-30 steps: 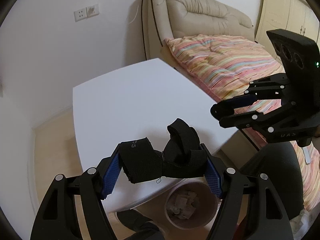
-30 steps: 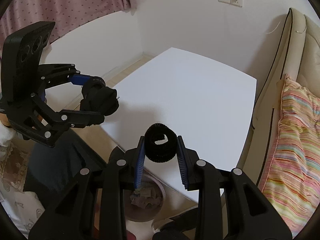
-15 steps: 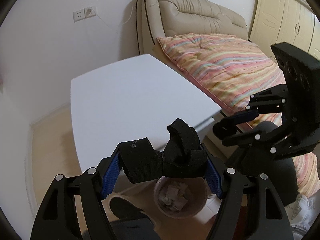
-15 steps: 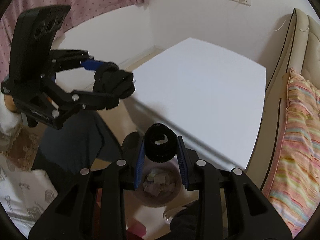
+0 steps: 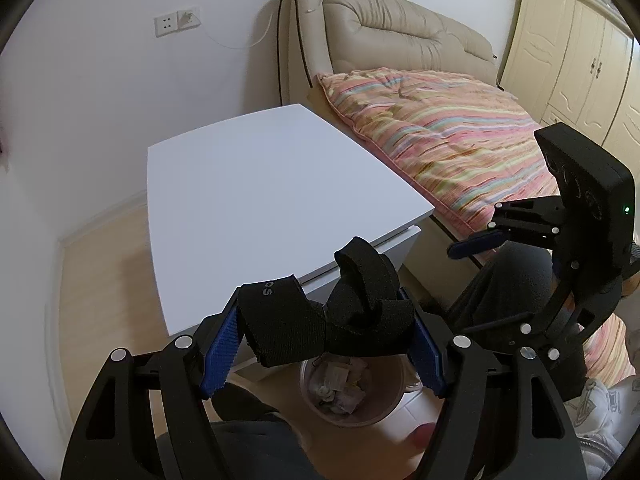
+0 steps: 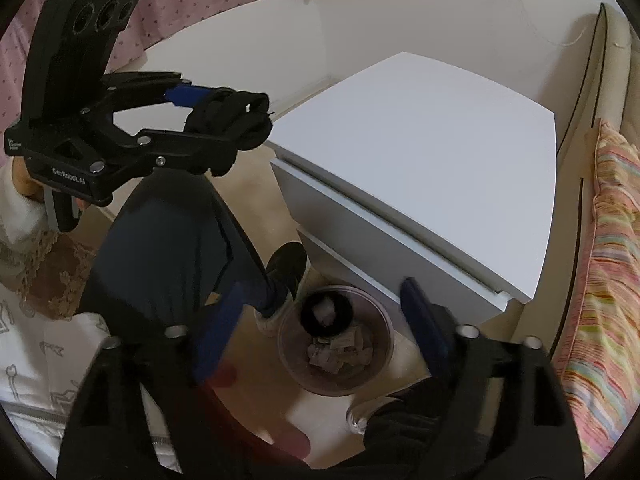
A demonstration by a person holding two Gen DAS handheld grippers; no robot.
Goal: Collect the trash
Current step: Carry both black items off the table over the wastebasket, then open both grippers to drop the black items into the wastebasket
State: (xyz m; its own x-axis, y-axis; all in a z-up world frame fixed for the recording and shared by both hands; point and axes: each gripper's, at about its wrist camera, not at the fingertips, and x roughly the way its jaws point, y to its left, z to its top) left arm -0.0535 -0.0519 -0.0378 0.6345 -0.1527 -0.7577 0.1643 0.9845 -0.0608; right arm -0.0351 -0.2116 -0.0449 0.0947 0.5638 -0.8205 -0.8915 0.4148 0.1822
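Left gripper [image 5: 324,332]: its blue-padded fingers [image 5: 218,344] are clamped on a bundle of black strap [image 5: 320,316] — folded fabric webbing with one loop standing up at the right. The bundle is held in the air above the near edge of the white tabletop [image 5: 256,192] and over the trash bin [image 5: 352,390] on the floor below. In the right wrist view the same gripper [image 6: 224,120] appears at upper left, the strap bundle [image 6: 230,120] pinched between its fingers, a hand [image 6: 24,184] on its handle.

Right gripper [image 6: 316,332]: the fingers [image 6: 420,328] stand wide apart with nothing between them. Directly below the gap, a black fuzzy ring [image 6: 326,314] sits at the far side of the bin [image 6: 336,384], above or on the crumpled paper scraps [image 6: 340,354] that fill it; whether it is at rest cannot be told. In the left wrist view this gripper [image 5: 476,236] is at right, and only one blue pad shows clearly.

Setting: the round, pale bin stands on the wooden floor [image 5: 100,280] against the front of the white cabinet, just below its drawer fronts [image 6: 360,220]. The person's dark trouser leg [image 6: 168,240] and black shoe [image 6: 288,264] lie just beside the bin. A bed with a striped quilt [image 5: 440,136] adjoins the cabinet — beige padded headboard [image 5: 392,36] behind it, a wall socket [image 5: 176,24] to the left.
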